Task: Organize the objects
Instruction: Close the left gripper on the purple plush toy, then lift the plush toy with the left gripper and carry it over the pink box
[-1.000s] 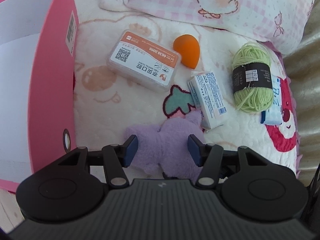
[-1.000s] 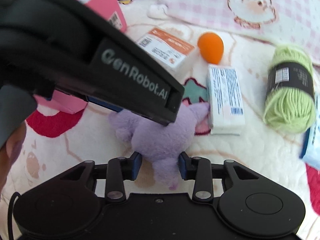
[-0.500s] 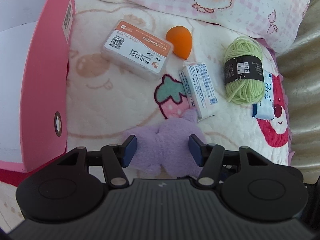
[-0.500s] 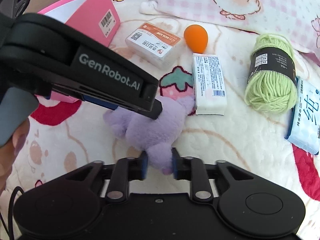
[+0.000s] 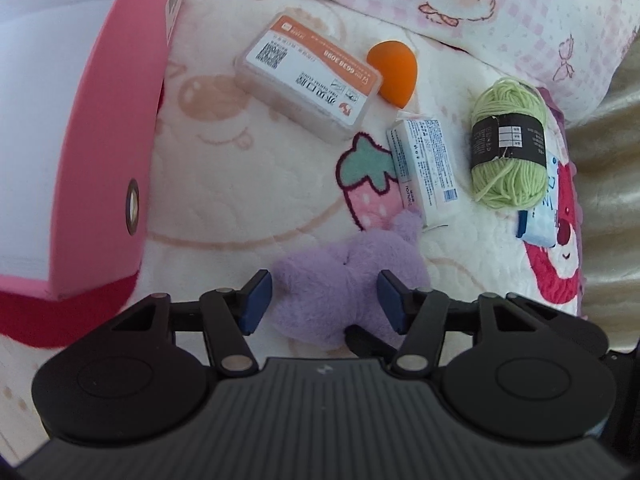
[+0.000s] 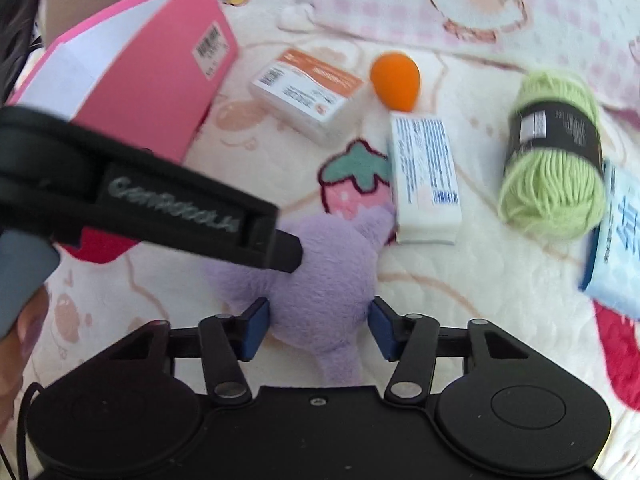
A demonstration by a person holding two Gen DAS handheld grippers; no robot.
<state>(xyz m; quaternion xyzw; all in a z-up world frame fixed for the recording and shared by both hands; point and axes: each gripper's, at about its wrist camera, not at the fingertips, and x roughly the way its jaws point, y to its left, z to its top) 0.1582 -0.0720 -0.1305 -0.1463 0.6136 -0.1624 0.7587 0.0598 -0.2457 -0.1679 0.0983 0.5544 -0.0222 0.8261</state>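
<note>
A purple plush toy [image 5: 348,280] lies on the printed blanket [image 5: 240,200], its ear beside the white and blue box [image 5: 424,172]. My left gripper [image 5: 323,300] has the toy's body between its blue pads, which touch both sides as the jaws close. Its black finger [image 6: 276,248] rests on the toy [image 6: 320,280] in the right wrist view. My right gripper [image 6: 318,326] straddles the toy's lower body, its jaws opening and the pads just off the fur.
A pink file box [image 5: 112,128] stands open at the left. On the blanket lie an orange-labelled box [image 5: 308,80], an orange sponge [image 5: 114,68], green yarn [image 5: 508,144] and a blue tissue pack [image 6: 616,240]. A checked pillow [image 5: 480,0] lies at the back.
My right gripper, shut on the toy's leg a second ago, has opened and now flanks the wider body. The toy slid off the strawberry print. My left gripper stayed around the toy.
</note>
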